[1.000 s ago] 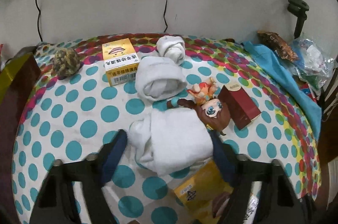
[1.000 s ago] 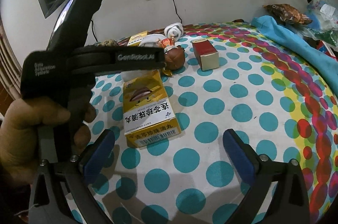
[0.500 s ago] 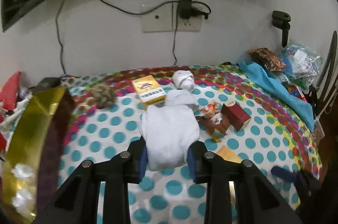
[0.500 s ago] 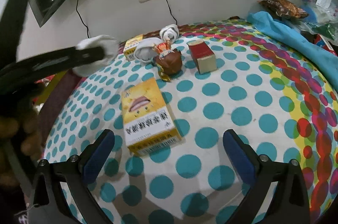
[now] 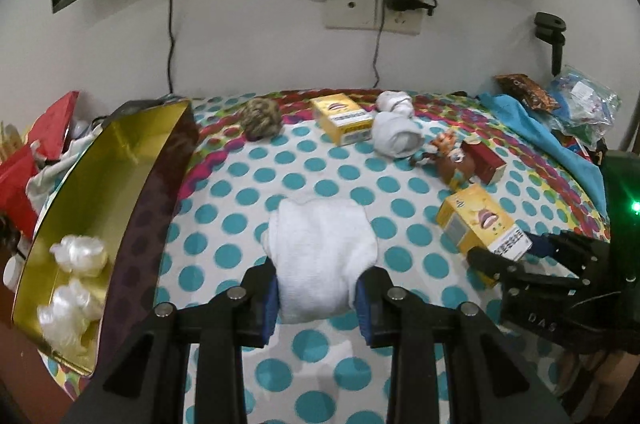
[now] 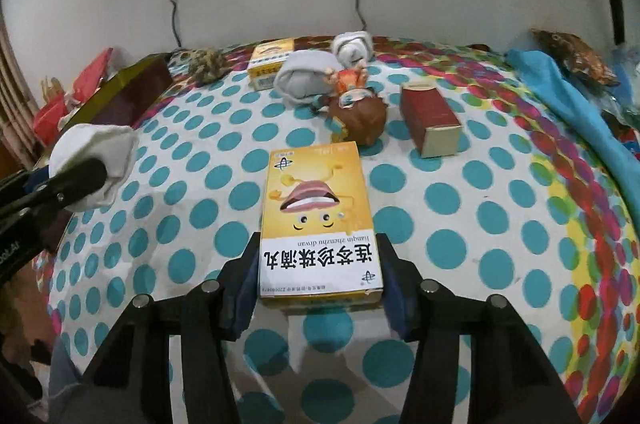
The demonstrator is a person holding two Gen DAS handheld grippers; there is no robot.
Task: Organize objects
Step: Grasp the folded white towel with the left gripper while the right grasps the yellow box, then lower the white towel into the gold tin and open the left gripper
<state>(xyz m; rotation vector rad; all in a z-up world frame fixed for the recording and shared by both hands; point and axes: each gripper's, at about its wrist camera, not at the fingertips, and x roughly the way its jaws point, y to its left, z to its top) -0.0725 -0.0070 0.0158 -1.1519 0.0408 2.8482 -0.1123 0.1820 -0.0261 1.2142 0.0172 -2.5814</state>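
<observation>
1. My left gripper (image 5: 318, 298) is clamped on the soft white rolled sock bundle (image 5: 322, 256), which I hold above the polka-dot cloth, right of the gold-lined open tin box (image 5: 116, 184). The fabric is squashy, so it could sag or slip out of the pads on the way to that box.
2. The box wall facing the sock stands high. If I carry too low, the bundle may catch on that rim and be pulled free.
3. My right gripper (image 6: 316, 278) has its jaws pressed on both long sides of the yellow cardboard medicine carton (image 6: 318, 220), far right of the box. I only grip its near end, so the carton may tip forward when lifted.
4. Squeezing harder could dent the thin card.
5. Swinging the carton towards the box brings my two grippers close together, and they could knock.
6. The crumpled clear plastic bags (image 5: 76, 276) already in the box leave less room there.
</observation>
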